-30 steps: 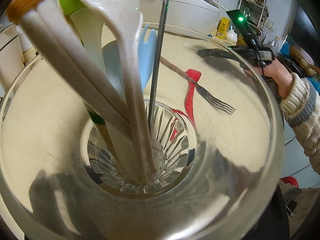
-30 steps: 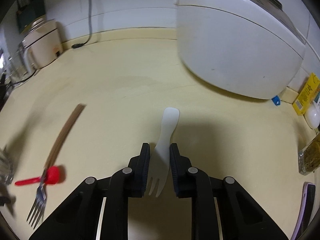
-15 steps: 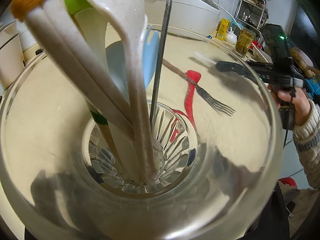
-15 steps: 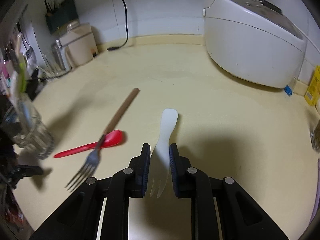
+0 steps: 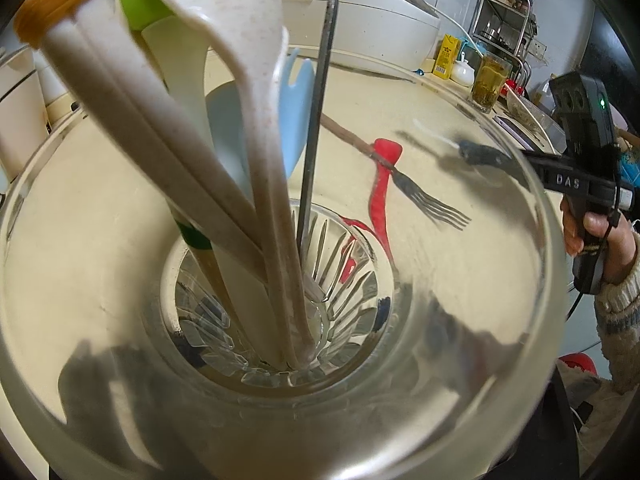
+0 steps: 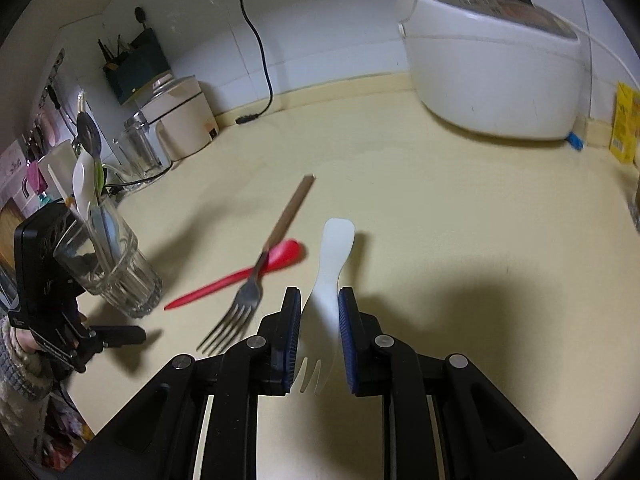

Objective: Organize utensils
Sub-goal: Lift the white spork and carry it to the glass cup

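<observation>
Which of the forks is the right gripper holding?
The white plastic fork, clamped between the right gripper's blue pads with its tines toward the camera. The metal fork lies loose on the counter, across the red spoon.

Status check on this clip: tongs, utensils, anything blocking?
Right tongs shut on white spork. Left tongs hold glass. Metal fork, red spoon on counter. Path looks clear.

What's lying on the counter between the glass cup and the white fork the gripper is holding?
In the right wrist view, a red spoon and a metal fork crossing it lie between the glass cup and the white fork.
</observation>
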A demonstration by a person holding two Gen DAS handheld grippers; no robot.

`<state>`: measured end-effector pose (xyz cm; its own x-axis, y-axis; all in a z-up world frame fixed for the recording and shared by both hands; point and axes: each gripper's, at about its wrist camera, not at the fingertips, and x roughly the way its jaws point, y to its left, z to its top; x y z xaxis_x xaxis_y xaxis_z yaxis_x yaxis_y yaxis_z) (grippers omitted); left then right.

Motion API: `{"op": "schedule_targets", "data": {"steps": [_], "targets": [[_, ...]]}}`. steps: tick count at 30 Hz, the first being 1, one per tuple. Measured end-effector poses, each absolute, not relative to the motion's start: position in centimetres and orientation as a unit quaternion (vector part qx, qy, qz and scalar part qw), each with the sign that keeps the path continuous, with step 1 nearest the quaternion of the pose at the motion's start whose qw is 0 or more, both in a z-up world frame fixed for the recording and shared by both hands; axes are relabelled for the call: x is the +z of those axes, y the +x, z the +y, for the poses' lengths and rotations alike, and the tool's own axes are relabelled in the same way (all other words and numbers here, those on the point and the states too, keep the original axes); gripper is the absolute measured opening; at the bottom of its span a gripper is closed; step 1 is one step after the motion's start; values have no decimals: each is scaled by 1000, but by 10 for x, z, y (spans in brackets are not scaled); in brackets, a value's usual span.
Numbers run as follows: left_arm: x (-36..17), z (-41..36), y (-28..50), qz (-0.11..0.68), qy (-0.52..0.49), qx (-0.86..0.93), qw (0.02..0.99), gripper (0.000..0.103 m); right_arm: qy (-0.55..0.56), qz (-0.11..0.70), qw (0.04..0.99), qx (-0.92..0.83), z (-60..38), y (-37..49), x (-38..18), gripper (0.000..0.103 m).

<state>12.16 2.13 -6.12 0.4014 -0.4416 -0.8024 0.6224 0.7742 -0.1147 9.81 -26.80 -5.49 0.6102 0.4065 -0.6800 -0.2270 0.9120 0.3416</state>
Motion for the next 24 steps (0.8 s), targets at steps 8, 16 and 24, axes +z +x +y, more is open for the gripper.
{"op": "schedule_targets", "data": {"steps": [8, 16, 24], "targets": [[-62, 19, 122, 444, 100, -321, 831, 98, 108, 412, 885, 188, -269, 89, -58, 19], [-62, 20, 122, 444, 100, -321, 831, 98, 95, 430, 878, 188, -261, 92, -64, 19], [-61, 19, 122, 444, 99, -321, 831, 98, 85, 418, 881, 204, -256, 93, -46, 19]]}}
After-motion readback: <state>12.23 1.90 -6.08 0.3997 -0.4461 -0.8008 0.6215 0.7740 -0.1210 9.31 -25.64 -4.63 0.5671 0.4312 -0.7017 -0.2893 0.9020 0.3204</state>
